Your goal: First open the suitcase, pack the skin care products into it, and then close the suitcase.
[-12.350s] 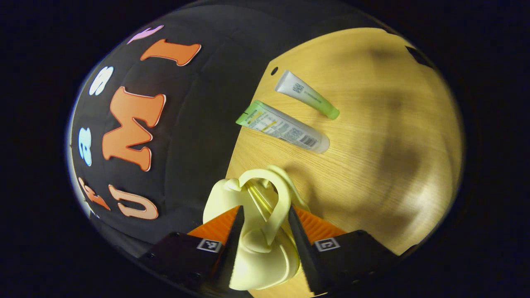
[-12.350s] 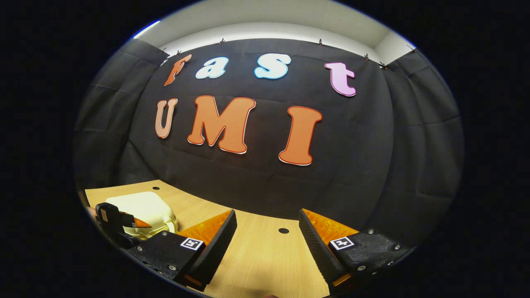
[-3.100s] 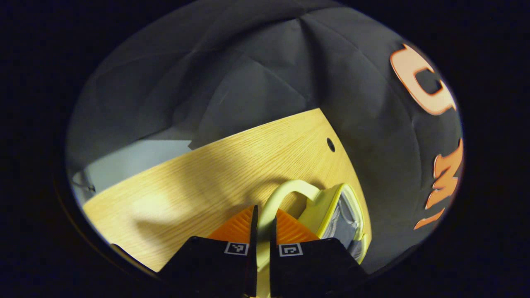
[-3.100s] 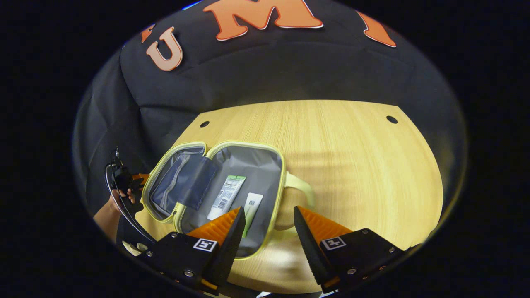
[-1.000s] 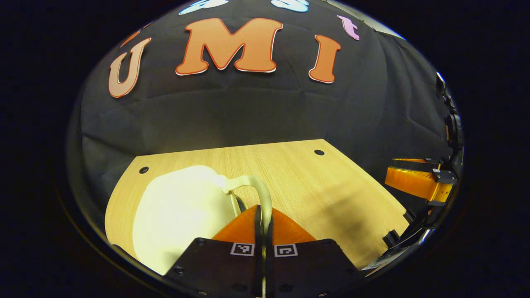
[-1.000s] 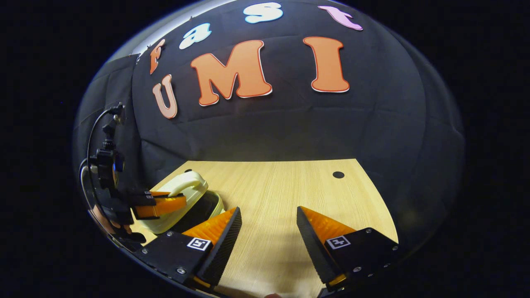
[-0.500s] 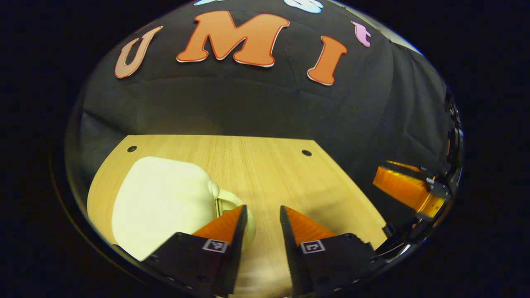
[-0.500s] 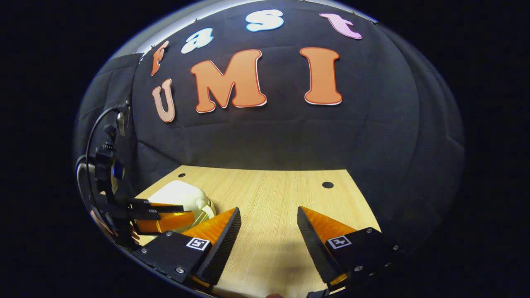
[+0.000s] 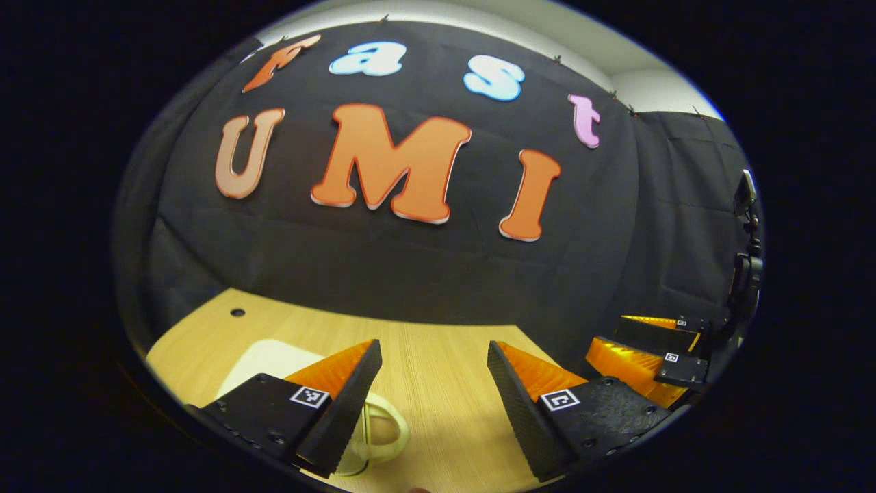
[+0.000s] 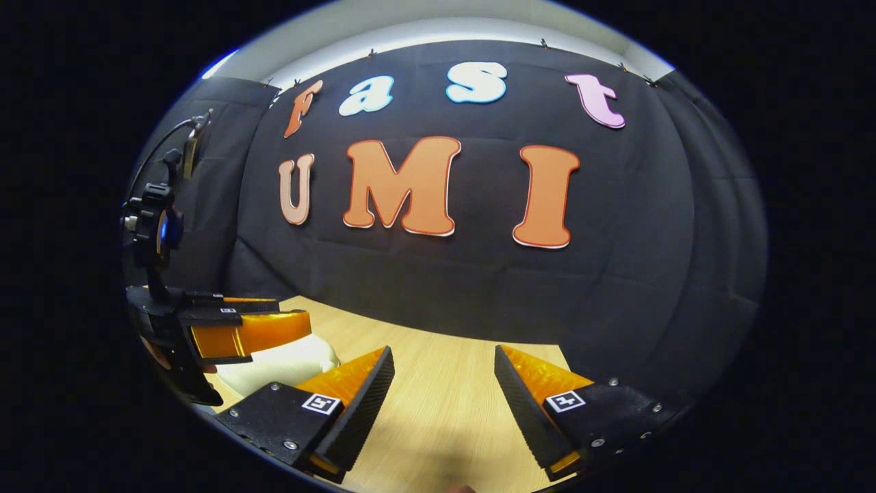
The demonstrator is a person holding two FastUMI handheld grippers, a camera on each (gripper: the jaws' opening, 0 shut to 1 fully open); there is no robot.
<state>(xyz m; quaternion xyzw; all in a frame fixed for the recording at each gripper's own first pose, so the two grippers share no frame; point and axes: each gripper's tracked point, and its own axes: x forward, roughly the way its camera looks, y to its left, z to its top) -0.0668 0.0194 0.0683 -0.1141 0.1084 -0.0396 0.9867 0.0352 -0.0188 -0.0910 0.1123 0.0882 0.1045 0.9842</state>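
Note:
The pale yellow suitcase lies closed on the wooden table, its loop handle resting flat beside my left finger. My left gripper is open, raised above the table, with nothing between its fingers. In the right gripper view the suitcase lies low at the left, partly behind the left gripper. My right gripper is open over bare table to the right of the suitcase. The skin care products are hidden inside the closed case.
The black cloth wall stands close behind the table's far edge. A small round hole marks the table's far left corner. The right gripper appears at the right edge of the left gripper view.
My left gripper let go of the suitcase handle, opened wide and rose away; the handle dropped flat. Both views tilted up toward the wall. Earlier the lid was swung shut over the tubes.

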